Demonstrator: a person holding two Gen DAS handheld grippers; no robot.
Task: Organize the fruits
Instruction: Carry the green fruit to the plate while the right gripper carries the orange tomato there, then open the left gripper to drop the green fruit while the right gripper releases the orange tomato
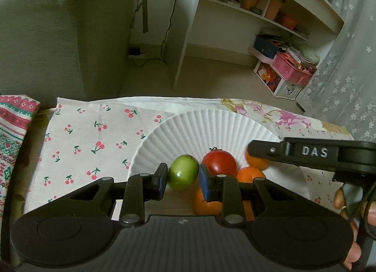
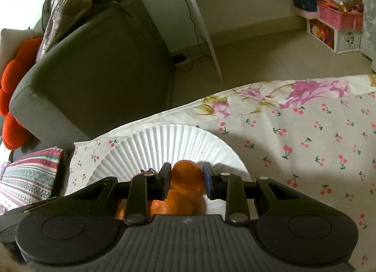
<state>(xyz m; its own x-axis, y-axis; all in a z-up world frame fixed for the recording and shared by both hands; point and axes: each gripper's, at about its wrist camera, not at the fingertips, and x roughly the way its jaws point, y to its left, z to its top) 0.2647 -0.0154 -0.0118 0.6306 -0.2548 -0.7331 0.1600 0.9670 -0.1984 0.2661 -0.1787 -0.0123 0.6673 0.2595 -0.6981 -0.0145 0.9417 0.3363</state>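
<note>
Left gripper [image 1: 183, 176]: clamped in my left hand's tool, its two pads press on either side of a green fruit [image 1: 183, 175], held over the near edge of the plate
Right gripper [image 2: 187, 176]: closed on an orange fruit [image 2: 187, 176], which sits between the black pad and the blue pad, above the pile
White plate [image 1: 202, 126]: a fluted paper plate resting on the cloth, its far half bare
Fruit on the plate: a red tomato [image 1: 219, 162] with its stalk up lies just beside the green fruit; oranges [image 1: 250, 174] crowd next to it, partly hidden behind my left tool
Seen from the left wrist: my right tool reaches in from the right, its tip at another orange, and my fingers [image 1: 340, 199] show below it
Cherry-print cloth [image 2: 317, 145]: spread under the plate, with a purple-flowered cloth [image 2: 305, 91] at the far edge
Background: a grey-green sofa [image 2: 98, 72] stands beyond the table, white shelving [image 1: 270, 13] and a pink basket [image 1: 291, 70] further off
</note>
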